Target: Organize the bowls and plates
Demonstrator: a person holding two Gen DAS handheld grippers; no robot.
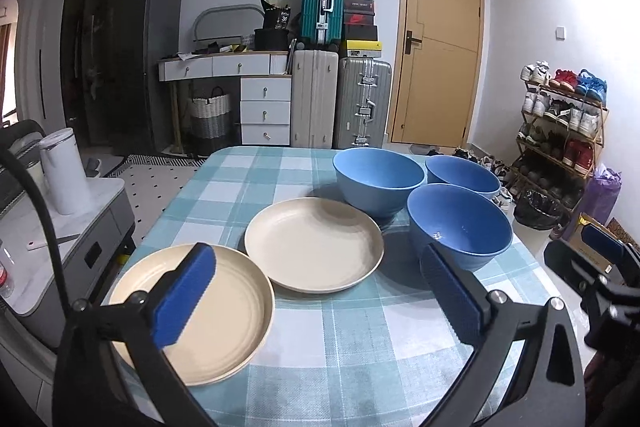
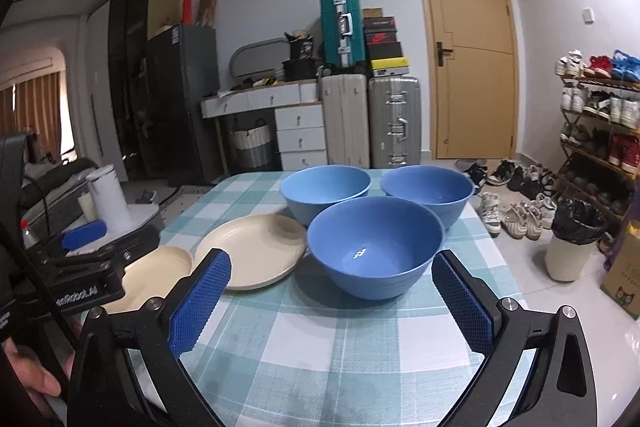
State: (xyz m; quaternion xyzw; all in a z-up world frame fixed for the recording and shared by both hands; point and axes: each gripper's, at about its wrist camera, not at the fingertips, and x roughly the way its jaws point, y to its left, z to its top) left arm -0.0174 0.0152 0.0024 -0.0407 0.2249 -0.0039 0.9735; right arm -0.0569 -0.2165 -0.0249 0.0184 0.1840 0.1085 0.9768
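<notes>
Two cream plates (image 1: pixel 314 245) and three blue bowls (image 2: pixel 376 247) sit apart on the checked tabletop (image 2: pixel 340 339), unstacked, so sorting looks barely begun. I hold my left hand-held gripper (image 1: pixel 320 301) and right hand-held gripper (image 2: pixel 332 303) wide open and empty, lined up for plates and nearest bowl.

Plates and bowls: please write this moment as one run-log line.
plates: two, apart | bowls: three, unstacked | left hand-held gripper: open | right hand-held gripper: open

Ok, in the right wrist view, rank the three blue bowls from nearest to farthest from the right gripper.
1. Front bowl, centred just ahead of the open right gripper.
2 and 3. Back-left bowl and back-right bowl, side by side at the table's far edge: too close to call.
</notes>
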